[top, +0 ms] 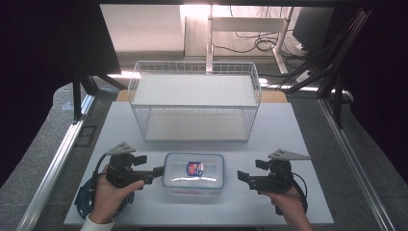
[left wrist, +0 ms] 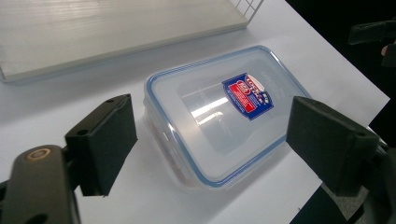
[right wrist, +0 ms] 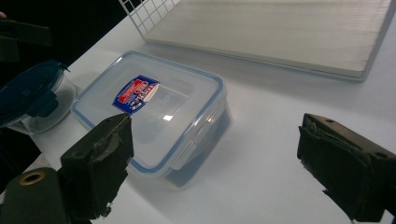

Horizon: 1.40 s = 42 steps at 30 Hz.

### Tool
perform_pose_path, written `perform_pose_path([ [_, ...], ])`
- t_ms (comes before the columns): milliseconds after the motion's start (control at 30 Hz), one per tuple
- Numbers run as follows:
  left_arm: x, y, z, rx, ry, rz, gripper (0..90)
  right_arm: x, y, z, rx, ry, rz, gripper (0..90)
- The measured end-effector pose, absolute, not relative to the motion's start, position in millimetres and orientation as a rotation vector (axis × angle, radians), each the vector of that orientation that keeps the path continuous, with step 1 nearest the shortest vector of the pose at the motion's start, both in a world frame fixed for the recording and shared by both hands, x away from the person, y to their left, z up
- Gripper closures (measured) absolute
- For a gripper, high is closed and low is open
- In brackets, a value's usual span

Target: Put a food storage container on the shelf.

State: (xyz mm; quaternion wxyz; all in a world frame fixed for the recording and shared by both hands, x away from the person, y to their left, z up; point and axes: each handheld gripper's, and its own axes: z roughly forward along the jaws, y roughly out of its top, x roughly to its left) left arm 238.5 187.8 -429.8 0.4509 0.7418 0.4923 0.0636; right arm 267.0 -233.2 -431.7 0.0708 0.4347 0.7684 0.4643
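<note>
A clear rectangular food box (top: 194,175) with a blue-rimmed lid and a red and blue sticker lies flat on the white table (top: 288,130), near its front edge. My left gripper (top: 159,172) is at the box's left end, open. In the left gripper view the box (left wrist: 219,116) lies ahead of the left gripper (left wrist: 212,128), whose wide pads do not touch it. My right gripper (top: 242,177) is open a little to the right of the box. In the right gripper view the box (right wrist: 154,112) sits left of the right gripper (right wrist: 217,140), which has bare table between its jaws.
A white two-level wire rack (top: 195,67) stands behind the box, its lower board (right wrist: 280,32) close to it. A round container with a dark blue lid (right wrist: 28,98) sits at the table's front left, by the left hand. Dark curtains flank the table.
</note>
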Motion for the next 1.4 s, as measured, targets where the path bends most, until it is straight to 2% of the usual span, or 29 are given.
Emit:
perform_pose_path([
  [133,243,184,-436,1.823,1.237,0.120,9.6,267,-226,-433,1.303,2.334,1.377,8.8],
  [333,251,180,-444,1.838,1.265,0.075,7.9,271,-212,-437,1.312,2.377,1.357,8.5],
  [567,262,181,-448,1.799,1.303,0.010,7.7,284,-199,-438,1.352,2.421,1.402,8.4],
  [833,274,169,-463,1.845,1.344,-0.042,8.3,297,-179,-458,1.445,2.449,1.410,8.4],
  [1167,278,151,-481,1.896,1.369,-0.080,9.4,301,-181,-468,1.470,2.455,1.389,8.5],
  [1400,284,153,-490,1.859,1.412,-0.137,7.8,304,-180,-475,1.492,2.474,1.417,8.1],
])
